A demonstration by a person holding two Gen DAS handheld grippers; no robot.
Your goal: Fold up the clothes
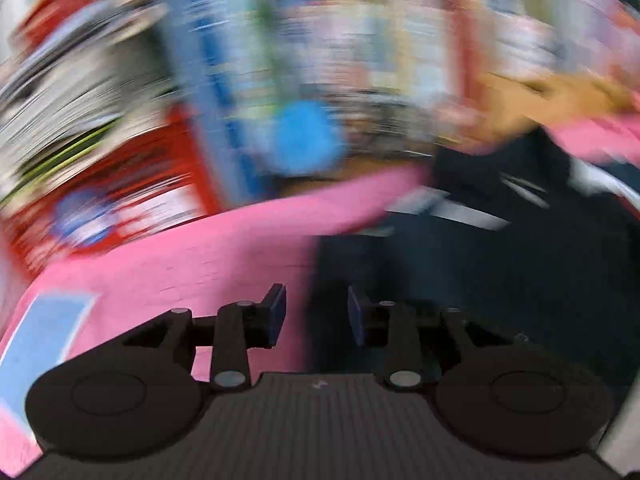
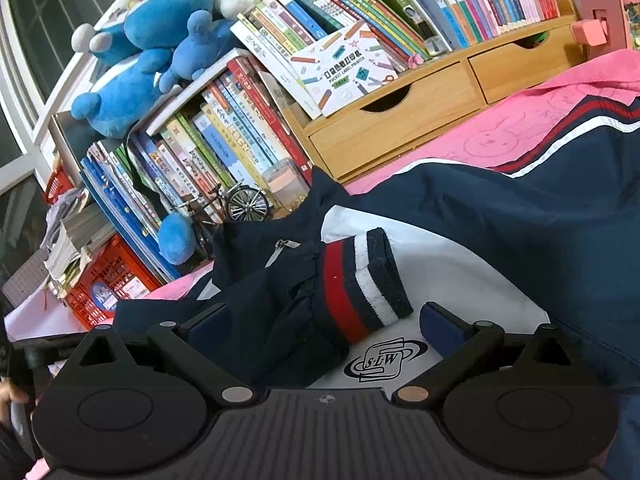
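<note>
We held the left gripper [image 1: 316, 312] with its jaws slightly apart and nothing between them, low in the blurred frame over the pink cloth [image 1: 180, 256]; our right gripper [image 2: 320, 328] stood wide open astride the cuff [image 2: 360, 284] of the jacket [image 2: 520, 232], centre frame.

The jacket [image 2: 500, 232] lies spread on the cloth [image 2: 520, 128], its sleeve cuff [image 2: 360, 288] folded over its middle. Behind it stand books [image 2: 224, 144], with plush toys [image 2: 136, 64] on top, probably on a shelf; drawers [image 2: 400, 120] sit to their right.
</note>
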